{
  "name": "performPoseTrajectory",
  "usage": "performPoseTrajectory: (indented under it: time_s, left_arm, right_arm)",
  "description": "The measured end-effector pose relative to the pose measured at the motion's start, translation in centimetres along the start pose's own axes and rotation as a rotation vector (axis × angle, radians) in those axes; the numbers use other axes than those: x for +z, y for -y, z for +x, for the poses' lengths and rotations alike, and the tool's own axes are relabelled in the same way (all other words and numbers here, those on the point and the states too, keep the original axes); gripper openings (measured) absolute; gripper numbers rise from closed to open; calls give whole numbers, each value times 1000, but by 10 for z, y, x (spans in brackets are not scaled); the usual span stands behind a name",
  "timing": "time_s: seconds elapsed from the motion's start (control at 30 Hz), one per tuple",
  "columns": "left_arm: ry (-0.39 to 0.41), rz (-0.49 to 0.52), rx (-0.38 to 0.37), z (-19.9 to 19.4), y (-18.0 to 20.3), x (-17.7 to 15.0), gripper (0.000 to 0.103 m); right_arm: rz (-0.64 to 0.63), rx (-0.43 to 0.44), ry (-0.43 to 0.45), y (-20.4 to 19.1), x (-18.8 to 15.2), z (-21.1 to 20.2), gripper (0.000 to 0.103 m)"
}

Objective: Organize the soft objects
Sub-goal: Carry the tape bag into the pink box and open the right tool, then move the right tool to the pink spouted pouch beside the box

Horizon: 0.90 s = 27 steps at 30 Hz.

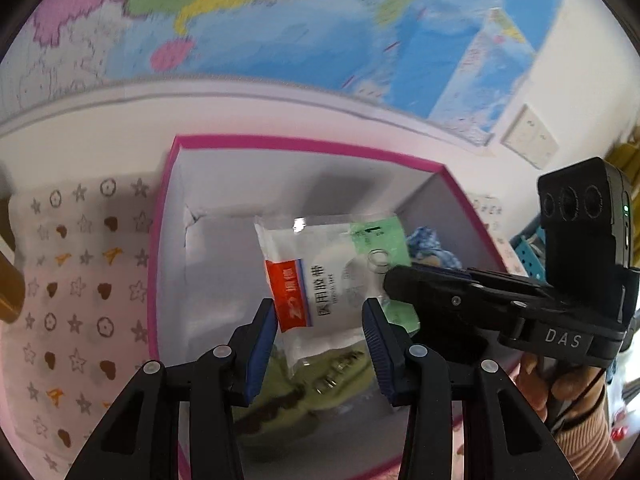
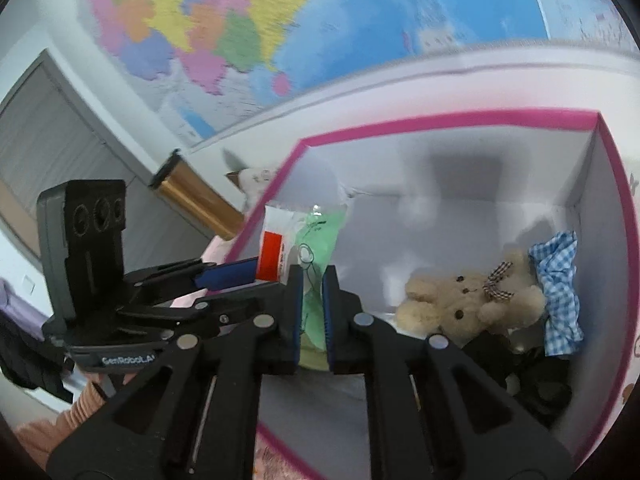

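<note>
A clear packet of medical tape (image 1: 340, 280) with a red band and a green end hangs over the open white box with a pink rim (image 1: 280, 142). My left gripper (image 1: 320, 320) is shut on it across its width, one pad against the red band. From the right, my right gripper (image 1: 390, 280) reaches in. In its own view the right gripper (image 2: 312, 280) stands slightly open, and the packet's green end (image 2: 320, 236) sits in the narrow gap. A beige teddy bear (image 2: 460, 304) and a blue checked cloth (image 2: 556, 292) lie inside the box (image 2: 440, 118). So does an olive soft item (image 1: 288, 392).
A black item (image 2: 532, 380) lies in the box's near right corner. The box stands on a star-patterned cloth (image 1: 80, 300). A gold-brown cylinder (image 2: 192, 196) lies left of the box. A wall map (image 1: 280, 20) hangs behind. A person's hand (image 1: 560, 384) holds the right gripper.
</note>
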<state>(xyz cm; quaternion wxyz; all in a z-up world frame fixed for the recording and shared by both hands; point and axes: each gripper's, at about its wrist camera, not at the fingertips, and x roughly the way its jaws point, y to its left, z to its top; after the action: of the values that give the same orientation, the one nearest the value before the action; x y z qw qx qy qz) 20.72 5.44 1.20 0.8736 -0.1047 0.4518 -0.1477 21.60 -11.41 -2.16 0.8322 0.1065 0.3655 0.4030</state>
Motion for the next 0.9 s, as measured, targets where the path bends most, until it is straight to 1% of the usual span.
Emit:
performPoseTrajectory:
  time_s: [0.1, 0.13, 0.2, 0.27, 0.37, 0.43, 0.53, 0.63, 0.7, 0.77, 0.9]
  left_arm:
    - [-7, -25, 15, 5, -4, 1, 45]
    - [-5, -27, 16, 5, -4, 1, 45]
    - [14, -15, 34, 0, -3, -2, 45]
    - [39, 0, 49, -5, -1, -5, 46]
    - [80, 18, 64, -18, 7, -13, 46]
    - [115, 38, 65, -30, 11, -21, 46]
    - [162, 62, 44, -50, 16, -33, 46]
    - [203, 97, 26, -68, 25, -47, 52]
    - [210, 118, 12, -76, 30, -57, 53]
    - [217, 129, 14, -83, 34, -66, 53]
    - [218, 139, -25, -91, 36, -84, 53]
  right_arm:
    - [38, -37, -10, 10, 3, 9, 24]
    - [51, -53, -8, 13, 5, 11, 25]
    - [81, -73, -12, 20, 6, 13, 29]
    - [81, -83, -4, 20, 5, 11, 30]
    - [52, -138, 5, 18, 0, 2, 30]
    - [40, -134, 9, 17, -4, -6, 30]
    - [9, -119, 20, 11, -12, -21, 31]
    - [-34, -102, 41, 0, -21, -39, 35]
    - [-64, -103, 55, -9, -28, -50, 35]
    - [-82, -88, 59, -14, -34, -60, 35]
    - [-108, -71, 73, -22, -48, -76, 35]
